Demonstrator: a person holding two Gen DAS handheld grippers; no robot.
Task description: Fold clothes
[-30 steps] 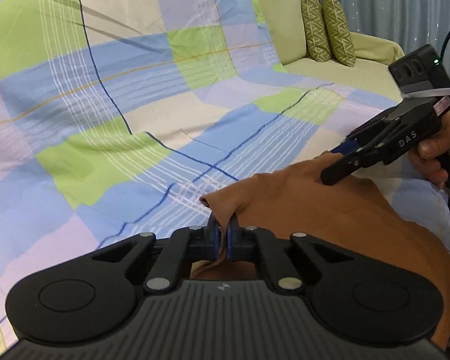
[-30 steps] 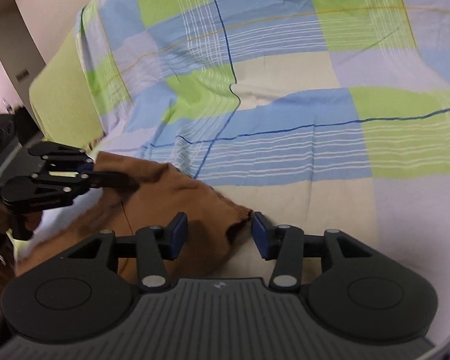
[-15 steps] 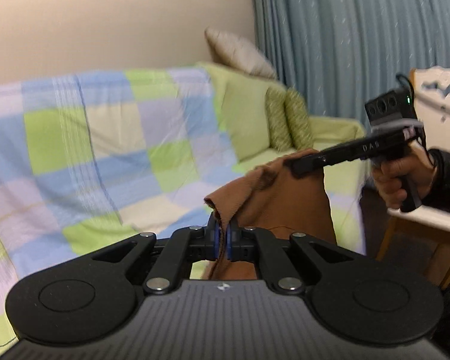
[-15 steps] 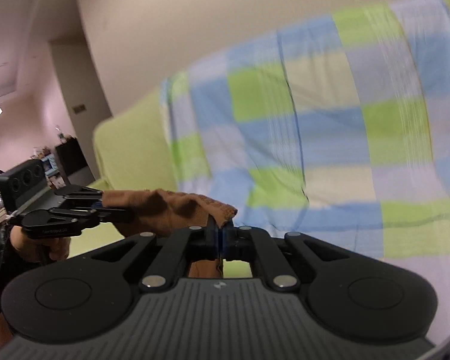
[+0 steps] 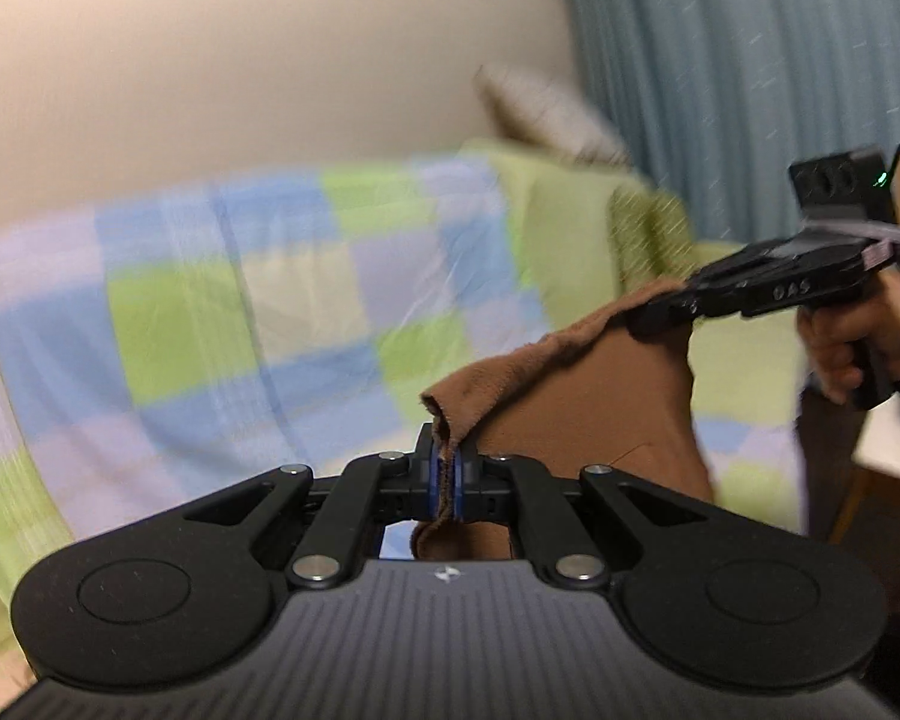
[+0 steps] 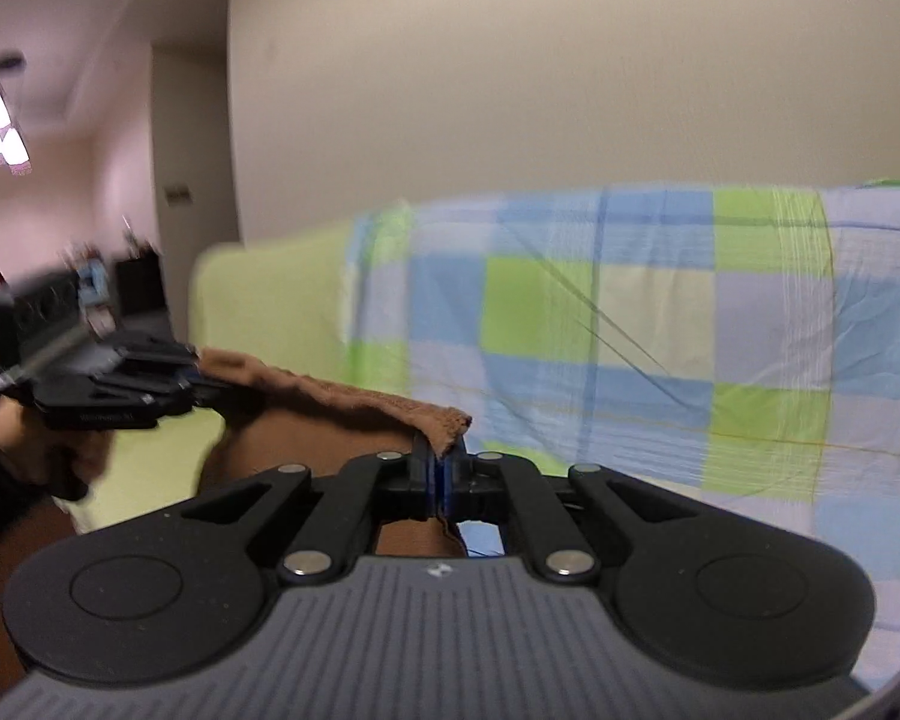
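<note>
A brown cloth (image 5: 594,396) hangs in the air between my two grippers, above the sofa. My left gripper (image 5: 446,474) is shut on one top corner of it. My right gripper (image 6: 440,474) is shut on the other top corner of the cloth (image 6: 330,402). In the left wrist view the right gripper (image 5: 648,315) shows at the right, pinching the far corner. In the right wrist view the left gripper (image 6: 207,381) shows at the left, holding its corner. The top edge runs taut between them and the rest hangs down.
A sofa covered with a blue, green and lilac checked sheet (image 5: 240,312) lies behind and below the cloth. Green cushions (image 5: 648,234) and a teal curtain (image 5: 750,60) stand at the right. A white table edge (image 5: 894,456) is at the far right.
The right gripper closed on the cloth's corner. Both grippers lifted the cloth off the sofa and raised it; the views now tilt up toward the sofa back and wall.
</note>
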